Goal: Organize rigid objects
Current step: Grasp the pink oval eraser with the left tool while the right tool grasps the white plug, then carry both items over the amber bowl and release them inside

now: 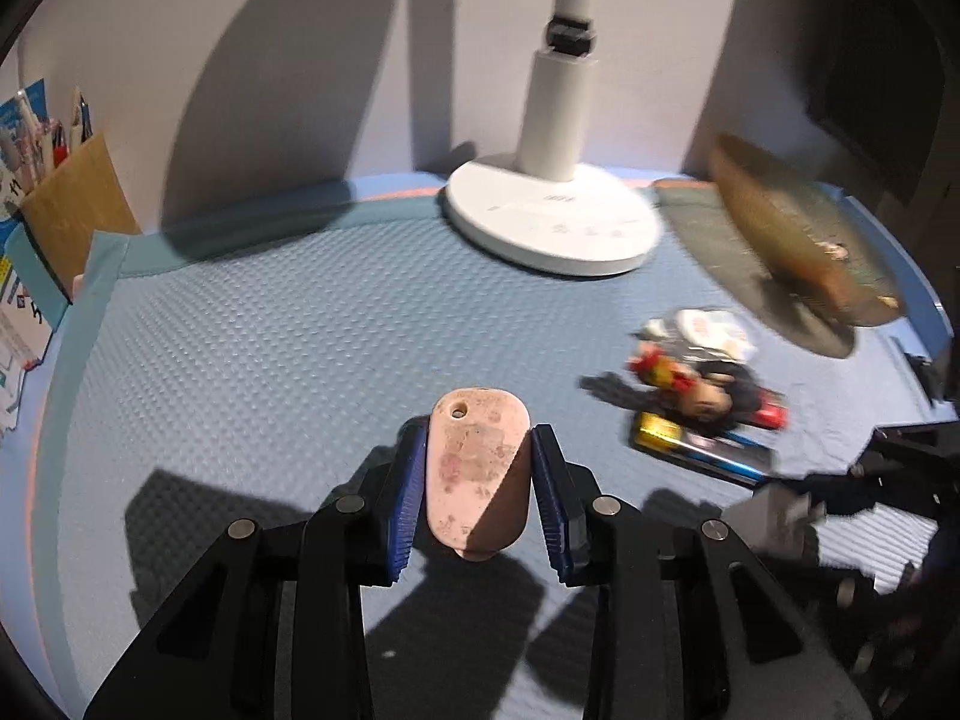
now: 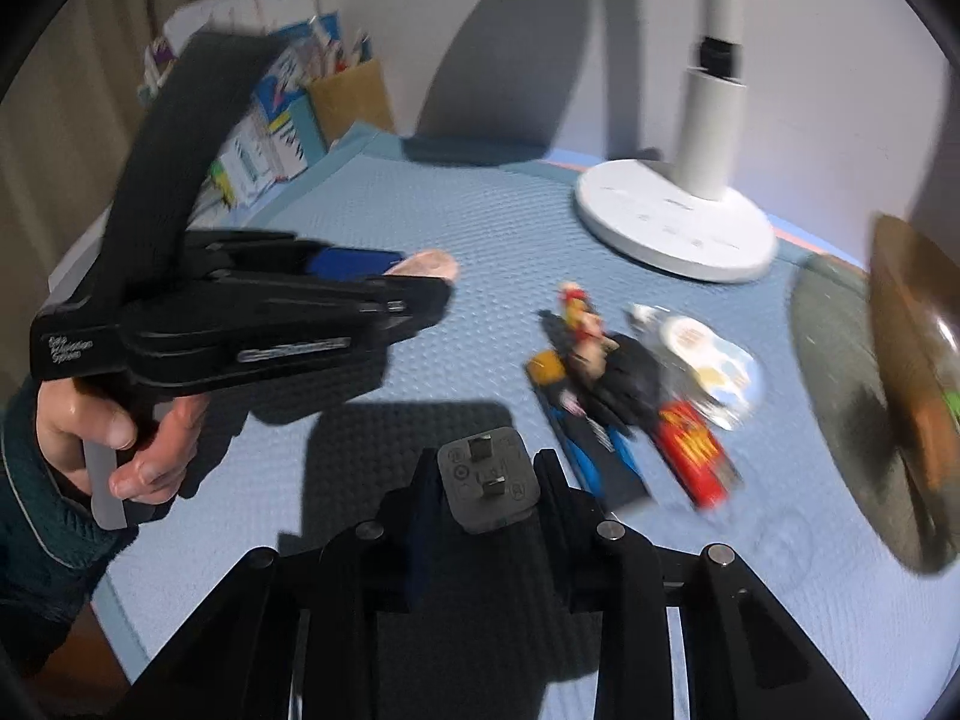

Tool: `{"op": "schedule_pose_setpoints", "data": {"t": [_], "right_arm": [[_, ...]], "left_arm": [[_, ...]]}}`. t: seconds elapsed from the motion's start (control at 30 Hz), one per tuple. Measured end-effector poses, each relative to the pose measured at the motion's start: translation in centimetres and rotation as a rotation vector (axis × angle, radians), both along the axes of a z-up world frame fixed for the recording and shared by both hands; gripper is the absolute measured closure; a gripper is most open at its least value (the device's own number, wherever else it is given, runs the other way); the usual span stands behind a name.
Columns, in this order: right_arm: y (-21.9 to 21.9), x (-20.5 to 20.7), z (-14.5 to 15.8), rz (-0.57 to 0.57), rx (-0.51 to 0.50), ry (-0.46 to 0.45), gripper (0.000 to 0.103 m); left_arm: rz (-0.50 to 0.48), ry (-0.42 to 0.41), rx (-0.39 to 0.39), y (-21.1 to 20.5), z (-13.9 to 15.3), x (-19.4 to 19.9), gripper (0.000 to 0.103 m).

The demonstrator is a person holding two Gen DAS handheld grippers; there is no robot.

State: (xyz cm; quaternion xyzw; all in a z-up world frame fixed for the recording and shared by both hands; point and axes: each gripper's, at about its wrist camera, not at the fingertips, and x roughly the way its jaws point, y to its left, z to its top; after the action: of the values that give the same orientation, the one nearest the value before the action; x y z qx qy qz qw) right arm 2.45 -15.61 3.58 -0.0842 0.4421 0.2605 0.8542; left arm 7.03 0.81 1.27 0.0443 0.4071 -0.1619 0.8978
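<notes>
- The left gripper (image 1: 480, 489) was clamped on a pink, stained, flat tag-like piece (image 1: 480, 474) with a small hole near its far end; the blue pads (image 1: 408, 498) pressed its two long edges, and it was held above the worktop (image 1: 252, 360).
- From the right wrist view, the same pink piece (image 2: 429, 264) poked out past the black body of the left gripper (image 2: 414, 276), which a hand (image 2: 120, 438) in a dark teal sleeve held by its handle.
- The right gripper (image 2: 483, 480) was clamped on a grey plug adapter (image 2: 486, 477), prong face towards the camera, with two flat prongs showing.
- A loose heap of small things (image 2: 636, 396) lay on the blue textured mat: a small figure, a round white badge, a red pack and a black-and-blue pack with a yellow end; motion blur hid the finer detail.
- A white lamp base (image 1: 552, 222) with its upright stem stood at the far side of the worktop, well apart from both held pieces.
- A brown bowl-like dish (image 1: 798, 234) sat on a dark round mat, to the right of the lamp, blurred.
- A cardboard holder with pens (image 1: 72, 204) stood at the far left corner beside printed papers.
</notes>
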Motion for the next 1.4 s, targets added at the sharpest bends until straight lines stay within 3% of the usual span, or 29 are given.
{"op": "schedule_pose_setpoints", "data": {"t": [0.2, 0.43, 0.6, 0.67, 0.9, 0.97, 1.07, 1.2, 1.27, 1.4], "right_arm": [[-7.5, -1.9, 1.4, -0.164, 0.007, -0.021, 0.073], [-13.7, -3.0, 0.2, -0.289, -0.027, 0.008, 0.073], [-15.3, -3.8, -1.0, -0.294, -0.008, 0.043, 0.072], [-15.5, -4.0, -1.1, -0.290, 0.004, 0.055, 0.067], [-15.9, -4.1, -0.9, -0.298, 0.036, 0.045, 0.066], [-15.2, -4.1, -0.9, -0.296, 0.027, 0.031, 0.074], [-14.9, -4.5, -0.5, -0.285, 0.027, 0.017, 0.074], [-15.9, -4.9, 2.1, -0.305, 0.054, -0.030, 0.074], [-17.5, -4.7, 4.7, -0.337, 0.061, -0.087, 0.074], [-22.1, -2.1, 10.8, -0.496, 0.035, -0.203, 0.074]], "left_arm": [[-0.041, -0.022, -0.061, -1.5, 1.4, -3.2, 0.071], [-0.078, 0.008, -0.084, -4.3, 0.4, -5.3, 0.071], [-0.090, 0.033, -0.076, -5.6, -0.4, -6.3, 0.071], [-0.099, 0.031, -0.067, -6.0, -0.3, -6.6, 0.071], [-0.119, 0.017, -0.049, -7.7, 0.4, -7.2, 0.071], [-0.131, 0.012, -0.041, -8.4, 0.5, -7.3, 0.071], [-0.150, -0.001, -0.029, -9.4, 0.9, -7.4, 0.071], [-0.188, -0.044, -0.030, -11.4, 3.1, -6.8, 0.071], [-0.211, -0.091, -0.037, -12.7, 5.2, -6.0, 0.071], [-0.254, -0.171, -0.070, -15.9, 9.8, -3.4, 0.071]]}}
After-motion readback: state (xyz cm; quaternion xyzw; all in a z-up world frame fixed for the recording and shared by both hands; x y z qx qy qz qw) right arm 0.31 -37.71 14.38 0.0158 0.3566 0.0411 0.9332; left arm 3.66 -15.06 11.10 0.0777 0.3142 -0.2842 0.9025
